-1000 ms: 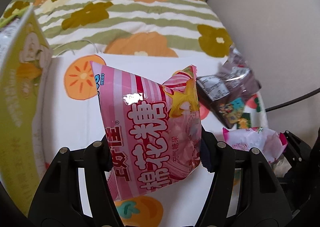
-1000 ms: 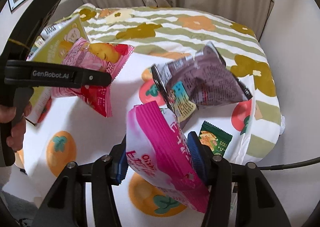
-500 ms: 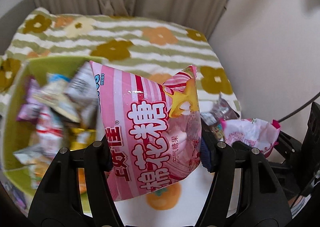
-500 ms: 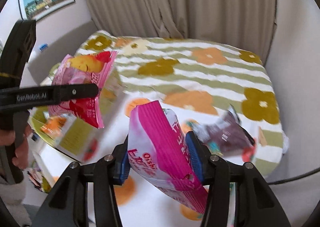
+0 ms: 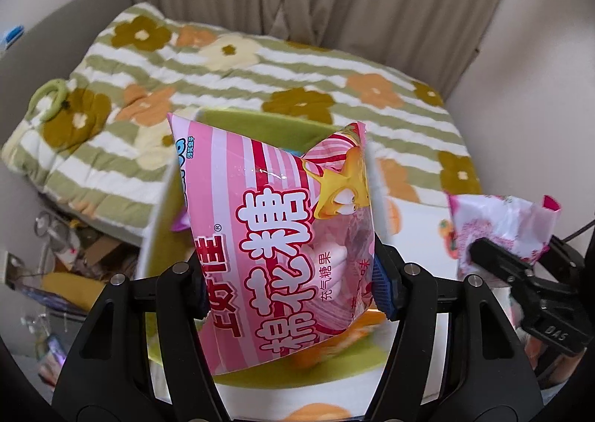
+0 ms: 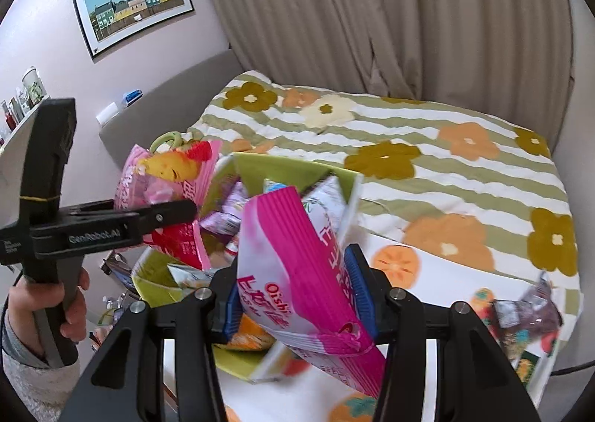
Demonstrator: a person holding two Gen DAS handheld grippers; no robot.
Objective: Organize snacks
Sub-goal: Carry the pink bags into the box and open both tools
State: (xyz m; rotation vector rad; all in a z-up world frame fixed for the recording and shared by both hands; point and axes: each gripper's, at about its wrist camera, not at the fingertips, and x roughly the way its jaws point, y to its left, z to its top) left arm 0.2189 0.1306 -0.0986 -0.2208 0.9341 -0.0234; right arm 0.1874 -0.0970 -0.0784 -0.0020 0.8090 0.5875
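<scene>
Snacks already fill much of the green box [image 6: 297,170], the landmark for everything else. At its left edge, the left gripper [image 5: 290,284] is clamped on a pink striped marshmallow bag [image 5: 275,236], held upright above the box opening. Inside the box lie several purple and white packets [image 6: 223,221], so a good share of the sorting looks done. Over the box's near right corner, the right gripper [image 6: 293,295] pinches a magenta Oishi bag [image 6: 297,258], its jaws having just closed a little further on it. Both bags hang in the air, not yet dropped in. Well to the right of the box, on the persimmon-print cloth [image 6: 438,273], a dark purple packet [image 6: 535,310] and a small green packet [image 6: 526,366] wait to be collected.
</scene>
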